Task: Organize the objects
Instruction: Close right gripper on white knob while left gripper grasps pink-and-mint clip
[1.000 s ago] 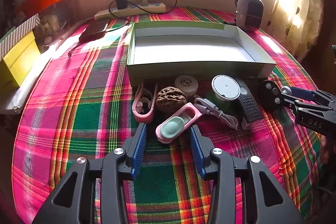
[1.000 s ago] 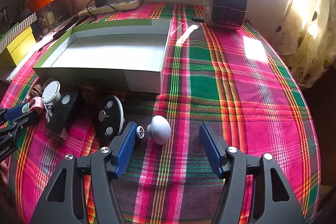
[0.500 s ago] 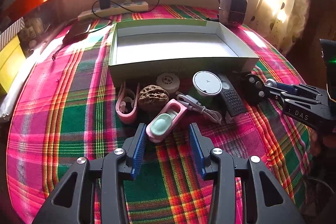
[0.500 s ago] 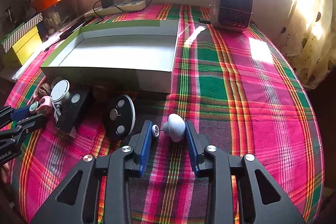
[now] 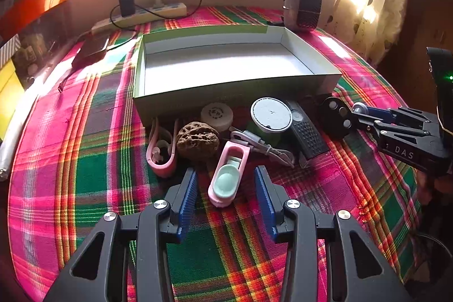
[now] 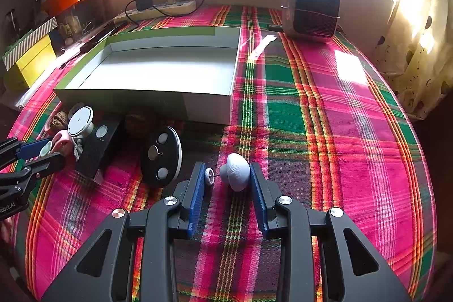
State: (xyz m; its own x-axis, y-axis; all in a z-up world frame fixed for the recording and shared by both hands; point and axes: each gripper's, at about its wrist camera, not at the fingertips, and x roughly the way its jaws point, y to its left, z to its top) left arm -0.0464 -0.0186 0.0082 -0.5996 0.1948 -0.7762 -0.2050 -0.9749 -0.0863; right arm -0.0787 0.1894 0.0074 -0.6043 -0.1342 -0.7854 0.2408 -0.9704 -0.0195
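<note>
One open, empty cardboard box is sitting toward the far edge of the desk, which is covered in a pink and green plaid cloth. Along the box's near wall a row of small things is lying: one pink clip, one brown porous lump, one small white round tin, one round white-topped puck, one black remote-like bar, one grey cable, one pink case with a mint oval and one black disc with three round studs.

The left hand-held gripper is standing with its two blue pads apart, one on each side of the pink case, neither pad touching it.

The right hand-held gripper has just been closing its jaws, and the pads are now pressing on one white mushroom-shaped knob with a small wheel on a pin, which is lying on the cloth just right of the black disc, in front of the box's near right corner.

At the far edge one small heater and one power strip with one black charger plugged in are resting.
</note>
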